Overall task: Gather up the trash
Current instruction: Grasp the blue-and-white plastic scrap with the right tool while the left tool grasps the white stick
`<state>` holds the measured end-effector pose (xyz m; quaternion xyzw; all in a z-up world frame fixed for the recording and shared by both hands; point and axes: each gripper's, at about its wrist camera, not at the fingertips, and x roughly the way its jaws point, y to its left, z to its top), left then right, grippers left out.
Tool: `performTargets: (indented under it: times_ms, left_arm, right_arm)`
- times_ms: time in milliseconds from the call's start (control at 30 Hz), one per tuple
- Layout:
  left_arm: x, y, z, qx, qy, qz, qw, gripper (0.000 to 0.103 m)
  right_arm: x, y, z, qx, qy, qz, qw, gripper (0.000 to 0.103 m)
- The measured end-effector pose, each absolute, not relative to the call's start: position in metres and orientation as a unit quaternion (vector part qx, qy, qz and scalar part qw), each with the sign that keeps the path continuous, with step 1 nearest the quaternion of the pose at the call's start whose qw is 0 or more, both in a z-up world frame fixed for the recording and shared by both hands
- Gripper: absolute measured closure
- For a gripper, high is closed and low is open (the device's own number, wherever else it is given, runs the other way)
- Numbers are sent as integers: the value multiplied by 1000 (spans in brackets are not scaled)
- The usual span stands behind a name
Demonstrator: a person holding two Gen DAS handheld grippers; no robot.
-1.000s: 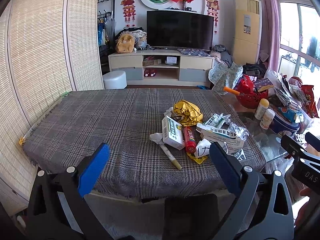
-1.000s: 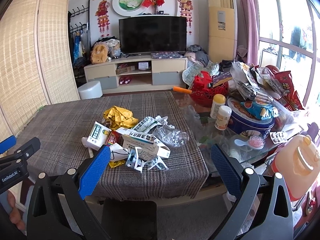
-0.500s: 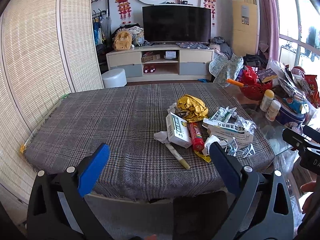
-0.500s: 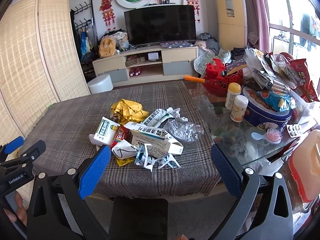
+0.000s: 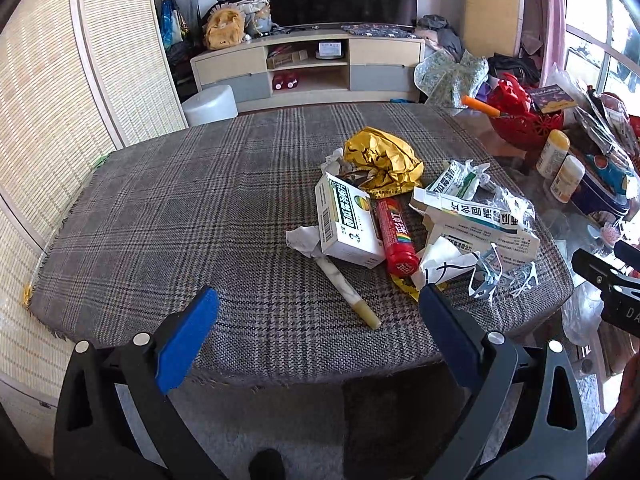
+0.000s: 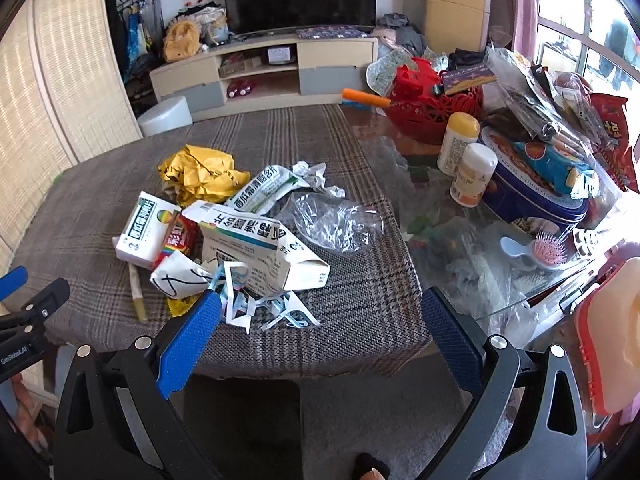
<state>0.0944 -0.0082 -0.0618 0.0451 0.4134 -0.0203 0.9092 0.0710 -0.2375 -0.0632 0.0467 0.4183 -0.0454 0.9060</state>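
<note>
Two tongs: both mine, both spread wide, holding nothing
Left gripper (image 5: 316,306): I hold it over the near edge of the plaid tablecloth (image 5: 180,208)
Stick (image 5: 347,292): loose, leftmost of the trash, toward the near edge
White box (image 5: 347,220): lying over the stick's far end
Red tube (image 5: 396,236): touching the box's right side
Gold wrapper (image 5: 382,158): crumpled, beyond the box
Torn carton (image 6: 260,248): right of the tube, near the cloth's right edge
Clear plastic (image 6: 332,222): just right of the carton
Right gripper (image 6: 320,312): I hold it over the cloth's near right corner
</note>
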Motion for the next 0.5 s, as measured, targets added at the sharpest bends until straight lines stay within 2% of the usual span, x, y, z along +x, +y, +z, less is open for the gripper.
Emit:
performTargets:
  times_ms: [67, 100, 200, 300, 333, 400, 500]
  left_arm:
    - [103, -7, -71, 36, 425, -25, 904, 15]
    - [107, -6, -77, 28, 435, -33, 900, 18]
    - [118, -7, -94, 13, 456, -51, 888, 30]
    - [131, -12, -109, 2, 475, -62, 878, 45]
    - [135, -12, -112, -2, 481, -65, 875, 47]
    - [142, -14, -116, -4, 486, -67, 872, 50]
    - [151, -20, -121, 2, 489, -69, 869, 57]
  right_arm:
    - [78, -238, -74, 44, 435, -42, 898, 3]
    - [82, -239, -79, 48, 442, -37, 895, 7]
    - [94, -245, -95, 82, 467, -11, 880, 30]
    - [102, -245, -107, 91, 482, -7, 871, 43]
    - [105, -243, -111, 89, 484, -5, 871, 47]
    - [110, -239, -116, 89, 490, 4, 867, 53]
    - [115, -235, -121, 90, 493, 8, 865, 56]
